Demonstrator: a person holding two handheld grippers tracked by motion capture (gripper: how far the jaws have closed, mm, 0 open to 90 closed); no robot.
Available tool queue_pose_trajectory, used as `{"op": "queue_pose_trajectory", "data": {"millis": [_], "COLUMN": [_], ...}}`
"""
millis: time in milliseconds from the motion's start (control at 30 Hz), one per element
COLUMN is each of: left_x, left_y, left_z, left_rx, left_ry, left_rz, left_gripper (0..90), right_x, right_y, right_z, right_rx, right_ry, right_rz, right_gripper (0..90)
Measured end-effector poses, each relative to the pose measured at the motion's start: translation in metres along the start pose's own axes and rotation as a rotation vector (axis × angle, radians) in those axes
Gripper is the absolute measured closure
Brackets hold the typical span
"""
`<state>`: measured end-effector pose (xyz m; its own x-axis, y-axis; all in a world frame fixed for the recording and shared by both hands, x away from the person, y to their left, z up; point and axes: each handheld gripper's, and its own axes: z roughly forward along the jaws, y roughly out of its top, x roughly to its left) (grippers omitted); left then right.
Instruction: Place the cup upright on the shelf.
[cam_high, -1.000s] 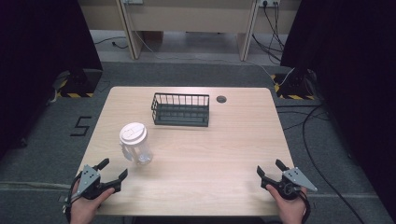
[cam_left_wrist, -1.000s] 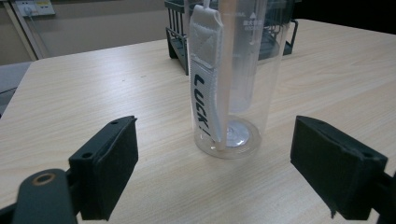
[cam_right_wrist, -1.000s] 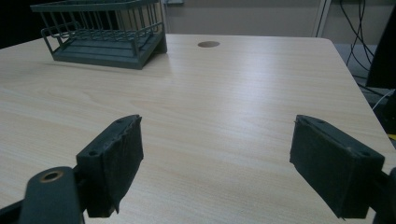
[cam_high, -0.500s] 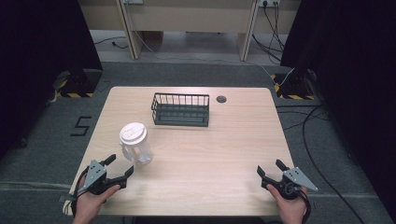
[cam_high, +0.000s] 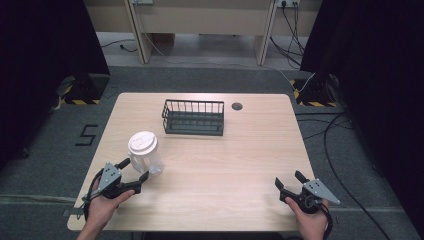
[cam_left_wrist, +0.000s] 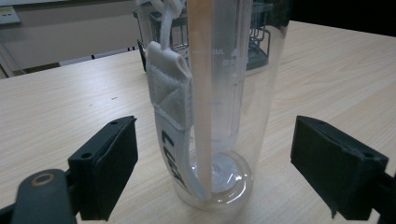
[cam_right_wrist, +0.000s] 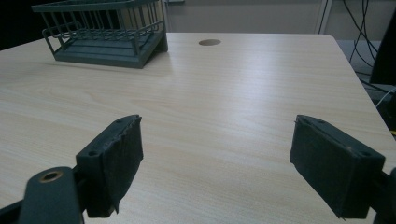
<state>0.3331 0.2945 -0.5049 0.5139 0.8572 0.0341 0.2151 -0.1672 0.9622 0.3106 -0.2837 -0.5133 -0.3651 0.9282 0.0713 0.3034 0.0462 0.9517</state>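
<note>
A clear plastic bottle (cam_high: 145, 156) with a white lid stands upright on the left part of the wooden table (cam_high: 240, 160). My left gripper (cam_high: 134, 170) is open, its jaws on either side of the bottle's base without touching it. In the left gripper view the bottle (cam_left_wrist: 219, 102) rises between the jaws, a white strap (cam_left_wrist: 170, 107) hanging down its side. My right gripper (cam_high: 290, 181) is open near the table's front right edge, with nothing between its jaws. A dark wire basket (cam_high: 194, 117) sits at the back middle.
A small round grommet hole (cam_high: 237, 106) lies in the table right of the basket; the right gripper view shows the basket (cam_right_wrist: 102, 32) and the hole (cam_right_wrist: 209, 42) far ahead. Cables and desk legs are on the floor beyond the table.
My left gripper has moved forward and right until its open jaws flank the bottle. The right gripper has stayed put.
</note>
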Motion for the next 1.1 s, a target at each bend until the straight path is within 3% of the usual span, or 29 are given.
{"op": "queue_pose_trajectory", "data": {"millis": [300, 1100], "left_x": [0.001, 0.004], "left_y": [-0.001, 0.001], "left_z": [0.017, 0.044], "left_rx": [-0.012, -0.019], "left_ry": [-0.029, -0.042], "left_rz": [0.002, 0.007], "left_gripper": [14.4, 14.3], "right_x": [0.0, -0.001], "right_y": [0.0, 0.0], "right_z": [0.0, 0.001], "right_rx": [0.001, 0.009], "right_ry": [0.0, 0.002], "right_rz": [0.0, 0.01], "right_gripper": [17.7, 18.1]}}
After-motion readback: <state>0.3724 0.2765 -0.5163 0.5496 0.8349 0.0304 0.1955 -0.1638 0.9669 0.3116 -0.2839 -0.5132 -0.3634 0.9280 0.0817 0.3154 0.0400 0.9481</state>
